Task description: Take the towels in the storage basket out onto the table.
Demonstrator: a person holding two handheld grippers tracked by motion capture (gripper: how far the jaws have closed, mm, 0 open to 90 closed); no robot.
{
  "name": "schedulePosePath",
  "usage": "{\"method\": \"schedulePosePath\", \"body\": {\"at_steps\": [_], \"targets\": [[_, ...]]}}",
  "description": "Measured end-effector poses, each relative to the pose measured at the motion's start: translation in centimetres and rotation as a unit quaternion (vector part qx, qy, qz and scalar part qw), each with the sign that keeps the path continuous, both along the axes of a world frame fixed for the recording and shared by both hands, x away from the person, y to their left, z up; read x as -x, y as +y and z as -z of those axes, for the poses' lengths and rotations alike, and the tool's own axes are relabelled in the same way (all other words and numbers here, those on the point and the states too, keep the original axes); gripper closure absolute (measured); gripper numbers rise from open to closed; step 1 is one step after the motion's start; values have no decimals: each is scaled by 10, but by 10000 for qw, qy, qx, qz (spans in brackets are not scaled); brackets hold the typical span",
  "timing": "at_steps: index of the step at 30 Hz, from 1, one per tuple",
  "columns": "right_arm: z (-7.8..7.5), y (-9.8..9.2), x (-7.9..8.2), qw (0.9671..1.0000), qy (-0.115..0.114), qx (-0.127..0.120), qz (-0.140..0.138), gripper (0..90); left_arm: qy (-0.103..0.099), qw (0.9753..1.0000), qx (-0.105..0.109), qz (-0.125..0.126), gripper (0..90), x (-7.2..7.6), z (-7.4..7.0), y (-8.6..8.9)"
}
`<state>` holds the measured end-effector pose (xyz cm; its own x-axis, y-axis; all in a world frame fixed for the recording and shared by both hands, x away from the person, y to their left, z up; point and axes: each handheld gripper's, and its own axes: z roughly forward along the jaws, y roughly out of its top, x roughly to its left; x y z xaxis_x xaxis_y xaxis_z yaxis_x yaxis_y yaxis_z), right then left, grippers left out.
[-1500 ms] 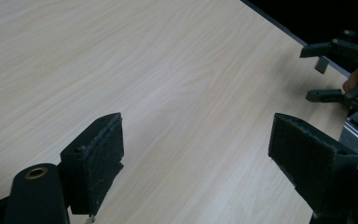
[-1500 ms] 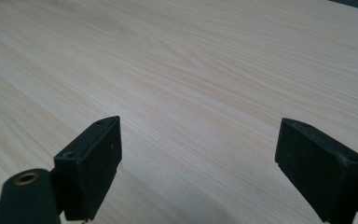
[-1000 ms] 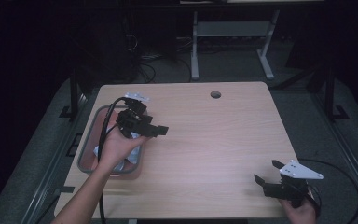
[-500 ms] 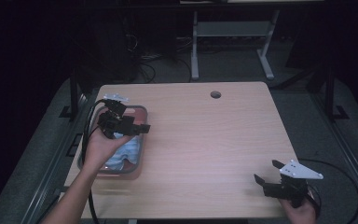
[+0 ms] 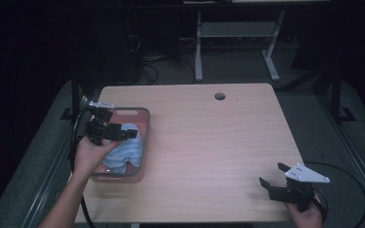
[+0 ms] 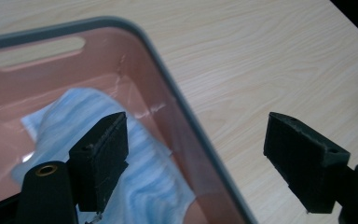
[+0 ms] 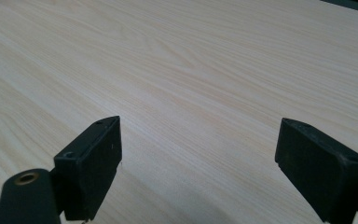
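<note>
**One bin, one cloth, two grippers, both with jaws wide and empty**

Count: 1 clear plastic bin [image 5: 143, 142], 1 blue striped cloth [image 5: 126, 152] inside it, 2 grippers, 1 wooden table [image 5: 209, 142].

The bin sits at the table's left edge, with its handle slot at the far end. The cloth lies crumpled on the bin floor.

Left gripper [image 5: 123, 134] hovers over the bin, jaws spread wide, gripping nothing. In the left gripper view its jaws straddle the bin's grey rim [image 6: 186, 121]: one over the cloth [image 6: 140, 168], one over bare wood.

Right gripper [image 5: 273, 175] sits at the near right corner, close to the table edge, jaws wide apart, empty.

The whole middle and far right of the table is open; one cable hole [image 5: 219, 96] lies near the far edge.
</note>
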<state>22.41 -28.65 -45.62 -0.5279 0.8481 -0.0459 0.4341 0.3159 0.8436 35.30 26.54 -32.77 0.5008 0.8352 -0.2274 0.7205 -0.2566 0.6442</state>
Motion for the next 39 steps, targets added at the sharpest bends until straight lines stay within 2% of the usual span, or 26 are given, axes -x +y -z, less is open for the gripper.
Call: {"method": "schedulePosePath", "body": {"at_steps": [11, 16, 18, 24, 26, 27, 29, 36, 39], "targets": [[0, 1, 0, 10000, 5, -2, -22, 142, 243, 9987, -200, -401, 212, -1, 22, 20], [0, 1, 0, 10000, 8, -3, -20, 142, 331, 9974, -430, -481, 244, -2, 30, 24], [0, 1, 0, 10000, 5, 3, -31, 142, 393, 9964, -544, -519, 245, -3, 34, 24], [0, 1, 0, 10000, 11, -16, -19, 142, 523, 9946, -671, -601, 263, -6, 38, 26], [0, 1, 0, 10000, 1, 4, -28, 142, 585, 9929, -804, -648, 274, -7, 41, 26], [0, 1, 0, 10000, 1, 1, -32, 142, 632, 9929, -774, -639, 279, -7, 43, 26], [0, 1, 0, 10000, 1, 12, -30, 142, 680, 9919, -849, -658, 295, -7, 46, 25], [-1, 1, 0, 10000, 1, 7, -36, 142, 800, 9889, -1101, -592, 364, -9, 55, 19], [-1, 1, 1, 10000, -3, 9, -32, 142, 862, 9868, -1255, -552, 399, -11, 58, 15]]}}
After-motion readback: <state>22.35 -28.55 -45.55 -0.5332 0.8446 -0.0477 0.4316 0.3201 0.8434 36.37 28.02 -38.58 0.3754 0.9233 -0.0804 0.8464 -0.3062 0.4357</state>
